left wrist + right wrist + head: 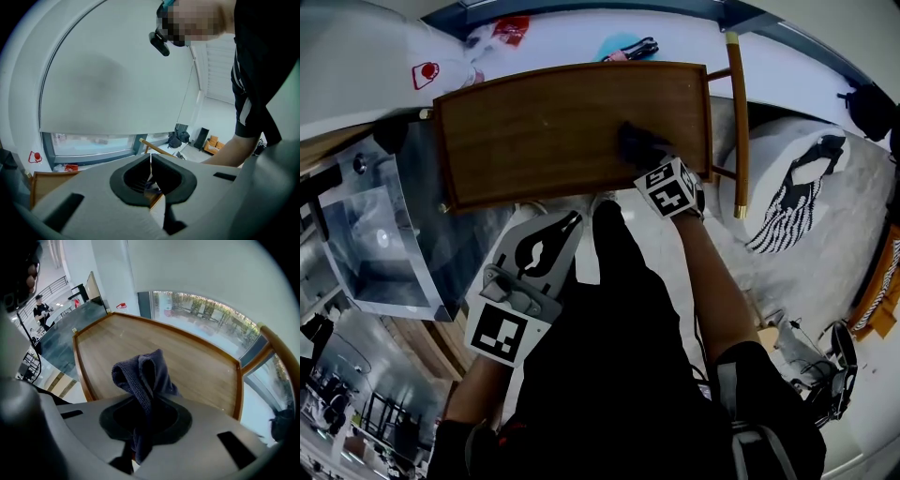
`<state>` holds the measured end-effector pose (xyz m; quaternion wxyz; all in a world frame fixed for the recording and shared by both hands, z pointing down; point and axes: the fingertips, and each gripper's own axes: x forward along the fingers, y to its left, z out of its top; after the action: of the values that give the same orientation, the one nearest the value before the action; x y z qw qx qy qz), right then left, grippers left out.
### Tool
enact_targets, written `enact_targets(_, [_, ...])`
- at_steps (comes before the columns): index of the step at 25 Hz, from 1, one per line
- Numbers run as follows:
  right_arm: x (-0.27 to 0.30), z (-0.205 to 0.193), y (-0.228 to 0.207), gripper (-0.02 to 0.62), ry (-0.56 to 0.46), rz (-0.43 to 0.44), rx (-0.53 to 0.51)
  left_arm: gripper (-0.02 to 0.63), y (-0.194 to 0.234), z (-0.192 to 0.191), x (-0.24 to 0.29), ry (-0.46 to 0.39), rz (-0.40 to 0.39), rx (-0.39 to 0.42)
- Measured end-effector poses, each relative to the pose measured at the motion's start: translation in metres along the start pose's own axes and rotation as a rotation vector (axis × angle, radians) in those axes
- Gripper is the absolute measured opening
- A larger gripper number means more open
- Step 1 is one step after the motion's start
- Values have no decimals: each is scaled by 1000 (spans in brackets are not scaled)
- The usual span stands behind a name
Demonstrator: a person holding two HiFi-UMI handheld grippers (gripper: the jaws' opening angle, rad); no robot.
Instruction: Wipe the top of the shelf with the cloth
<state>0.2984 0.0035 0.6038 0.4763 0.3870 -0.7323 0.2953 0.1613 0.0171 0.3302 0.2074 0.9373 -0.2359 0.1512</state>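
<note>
The shelf's wooden top has a raised rim and lies straight ahead of me. A dark blue-grey cloth rests on its right part, bunched up, with my right gripper shut on it. In the right gripper view the cloth stands up in folds between the jaws of the right gripper, over the bare wood. My left gripper hangs below the shelf's front edge, off the wood. In its own view the left gripper has its jaws meeting with nothing between them.
A glass-topped unit stands left of the shelf. A wooden post rises at the shelf's right side, with a striped bag on the floor beyond it. Small red and teal items lie along the window ledge behind.
</note>
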Motion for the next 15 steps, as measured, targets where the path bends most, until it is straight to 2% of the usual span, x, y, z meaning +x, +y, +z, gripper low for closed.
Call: enact_targets(15, [-20,-36,-53,48,11,-75,102,25,-11,11,25,27,-44,34])
